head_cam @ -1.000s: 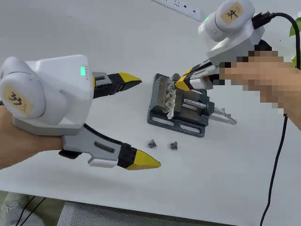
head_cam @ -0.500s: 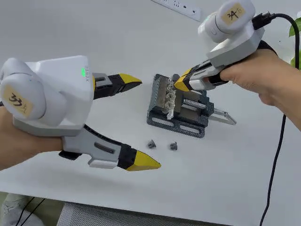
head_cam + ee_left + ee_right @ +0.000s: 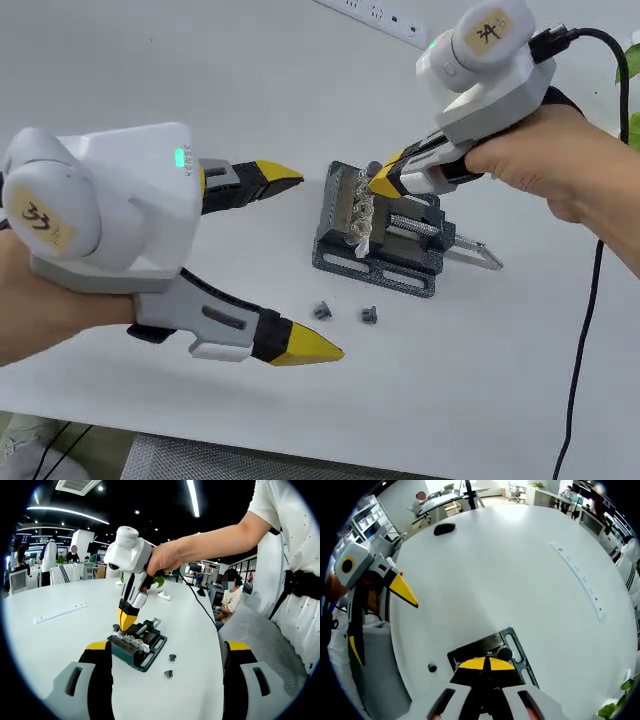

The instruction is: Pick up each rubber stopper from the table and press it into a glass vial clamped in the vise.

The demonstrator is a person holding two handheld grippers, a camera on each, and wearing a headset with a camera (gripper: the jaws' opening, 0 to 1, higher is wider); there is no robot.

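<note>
Right gripper (image 3: 385, 184), upper right of the head view: jaws closed tip to tip, yellow tips angled down and to the left onto the row of glass vials (image 3: 358, 208) clamped in the vise (image 3: 400, 270) at centre. The right hand (image 3: 540, 160) grasps its handle, forearm entering from the right edge. Left gripper (image 3: 315, 265), lower left: jaws spread wide, held roughly level above the table (image 3: 250, 80), pointing right. Two rubber stoppers (image 3: 322, 311) lie on the table just below the vise.
</note>
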